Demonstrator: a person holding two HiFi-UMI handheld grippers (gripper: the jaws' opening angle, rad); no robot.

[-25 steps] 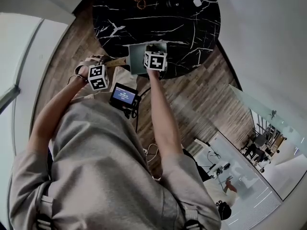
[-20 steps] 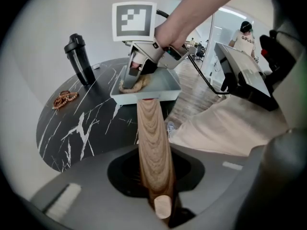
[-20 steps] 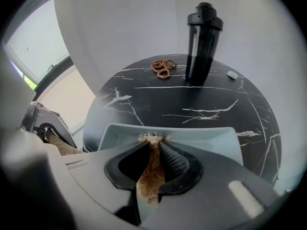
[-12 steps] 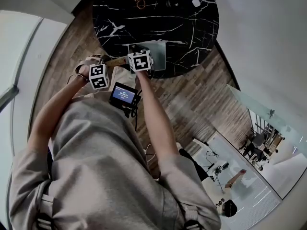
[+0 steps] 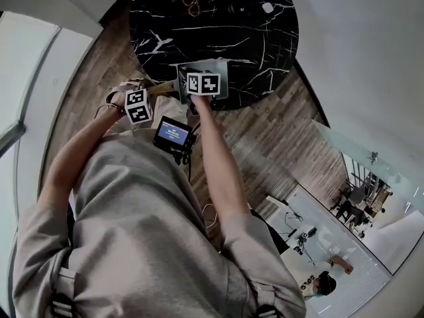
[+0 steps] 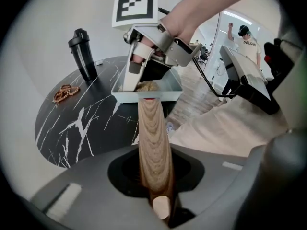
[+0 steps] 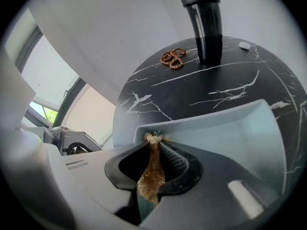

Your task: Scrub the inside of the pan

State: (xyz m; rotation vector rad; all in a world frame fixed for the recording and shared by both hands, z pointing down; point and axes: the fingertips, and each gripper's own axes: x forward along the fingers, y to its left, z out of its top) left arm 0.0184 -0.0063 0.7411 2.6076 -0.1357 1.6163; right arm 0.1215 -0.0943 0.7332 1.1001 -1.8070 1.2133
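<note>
In head view the R gripper's [image 7: 153, 170] marker cube covers most of the pan [image 5: 222, 70], so its inside barely shows. Pan: 1 square, pale grey, w/ wooden handle [image 6: 153, 143], at the table's [image 5: 252, 32] near edge. L gripper [image 6: 156, 186] is clamped on the handle, just off that edge. R gripper pinches a brown fibre scrubber [image 7: 152, 174] above it.

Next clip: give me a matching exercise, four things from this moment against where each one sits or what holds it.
Things:
1 wooden handle
2 brown scrubber
3 black bottle
4 bead string

Places:
A lying flat on the table
B clamped in the left gripper
C standing upright on the table
D pinched in the right gripper, in the pan

Pairs: 1-B; 2-D; 3-C; 4-A
</note>
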